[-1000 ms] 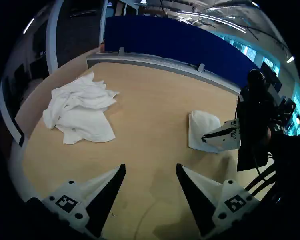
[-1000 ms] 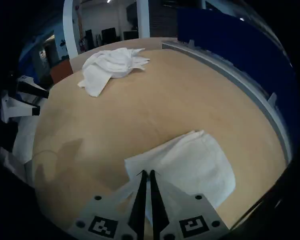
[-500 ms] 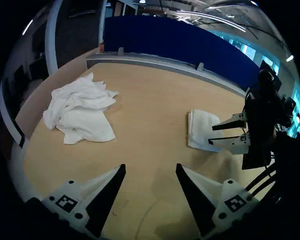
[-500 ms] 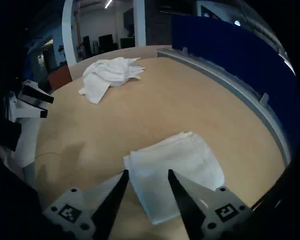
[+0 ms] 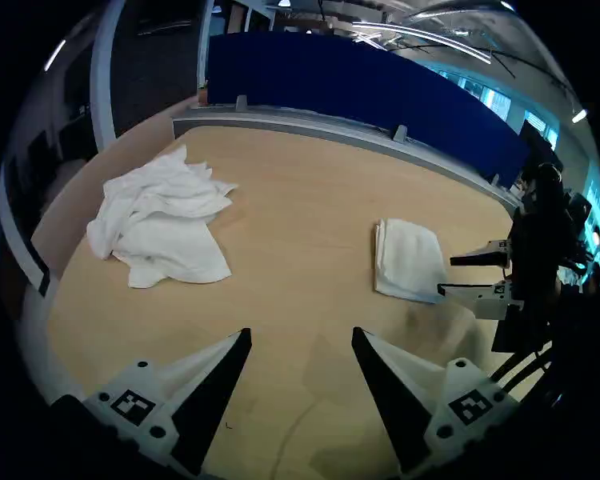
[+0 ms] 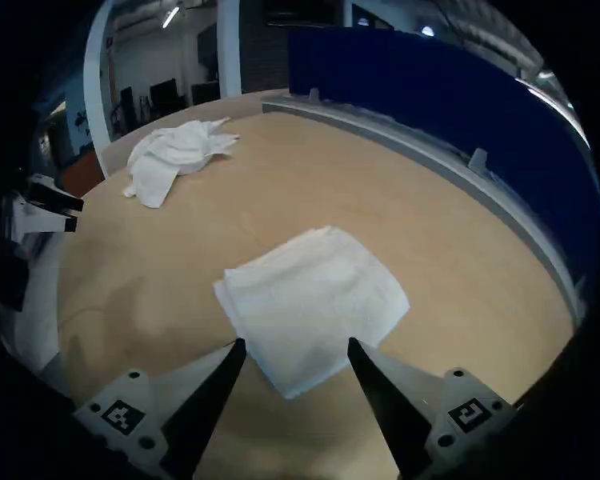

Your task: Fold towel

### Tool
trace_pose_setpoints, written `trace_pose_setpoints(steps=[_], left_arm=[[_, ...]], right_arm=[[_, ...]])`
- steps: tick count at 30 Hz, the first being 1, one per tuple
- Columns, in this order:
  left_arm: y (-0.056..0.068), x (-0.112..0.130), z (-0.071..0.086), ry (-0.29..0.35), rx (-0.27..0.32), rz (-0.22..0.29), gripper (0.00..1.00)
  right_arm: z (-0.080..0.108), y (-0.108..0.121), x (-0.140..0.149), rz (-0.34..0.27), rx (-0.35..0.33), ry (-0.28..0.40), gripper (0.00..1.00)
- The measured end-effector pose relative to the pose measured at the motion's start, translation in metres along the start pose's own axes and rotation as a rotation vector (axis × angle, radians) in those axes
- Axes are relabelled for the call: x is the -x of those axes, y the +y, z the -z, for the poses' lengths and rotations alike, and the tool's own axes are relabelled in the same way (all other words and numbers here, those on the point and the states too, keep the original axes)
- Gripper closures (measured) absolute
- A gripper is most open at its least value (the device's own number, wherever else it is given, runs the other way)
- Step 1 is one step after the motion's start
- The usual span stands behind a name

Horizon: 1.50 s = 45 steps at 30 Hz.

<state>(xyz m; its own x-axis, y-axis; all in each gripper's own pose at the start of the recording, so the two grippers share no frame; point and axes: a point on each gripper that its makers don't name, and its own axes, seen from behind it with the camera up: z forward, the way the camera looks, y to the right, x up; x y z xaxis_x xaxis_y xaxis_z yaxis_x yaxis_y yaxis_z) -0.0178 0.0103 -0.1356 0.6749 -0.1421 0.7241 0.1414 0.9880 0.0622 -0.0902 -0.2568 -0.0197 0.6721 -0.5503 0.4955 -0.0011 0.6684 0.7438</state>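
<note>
Both claws stand released. The right claw [image 6: 294,342] faces folded towel [image 6: 312,300] just ahead; crumpled towel [image 5: 160,220] lies nearer left claw [image 5: 301,329], ahead-left.

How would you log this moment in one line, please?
right gripper: open, by folded towel | left gripper: open, empty | crumpled towel pile: on table

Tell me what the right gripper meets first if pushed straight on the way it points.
Probably the folded towel, lying flat on the table just ahead of the open right gripper, in line with its gap. Depth is unclear, though.
</note>
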Motion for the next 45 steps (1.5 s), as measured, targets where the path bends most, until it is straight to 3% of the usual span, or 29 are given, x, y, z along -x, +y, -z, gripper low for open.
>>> trace_pose_setpoints(steps=[9, 22, 28, 38, 45], left_arm=[[0.002, 0.000, 0.001, 0.001, 0.004, -0.003, 0.07], [0.002, 0.001, 0.000, 0.000, 0.007, 0.002, 0.07], [0.003, 0.002, -0.001, -0.002, 0.007, -0.001, 0.07], [0.004, 0.004, -0.005, -0.005, 0.006, -0.008, 0.07], [0.005, 0.004, -0.006, -0.006, 0.006, -0.013, 0.07]], right_arm=[[0.001, 0.000, 0.024, -0.043, 0.038, -0.041, 0.03], [-0.006, -0.006, 0.046, -0.115, 0.044, -0.069, 0.46], [-0.008, -0.004, 0.049, -0.137, 0.055, -0.067, 0.74], [-0.007, 0.000, 0.047, -0.158, 0.067, -0.050, 0.90], [-0.004, 0.007, 0.042, -0.151, 0.069, -0.038, 0.94]])
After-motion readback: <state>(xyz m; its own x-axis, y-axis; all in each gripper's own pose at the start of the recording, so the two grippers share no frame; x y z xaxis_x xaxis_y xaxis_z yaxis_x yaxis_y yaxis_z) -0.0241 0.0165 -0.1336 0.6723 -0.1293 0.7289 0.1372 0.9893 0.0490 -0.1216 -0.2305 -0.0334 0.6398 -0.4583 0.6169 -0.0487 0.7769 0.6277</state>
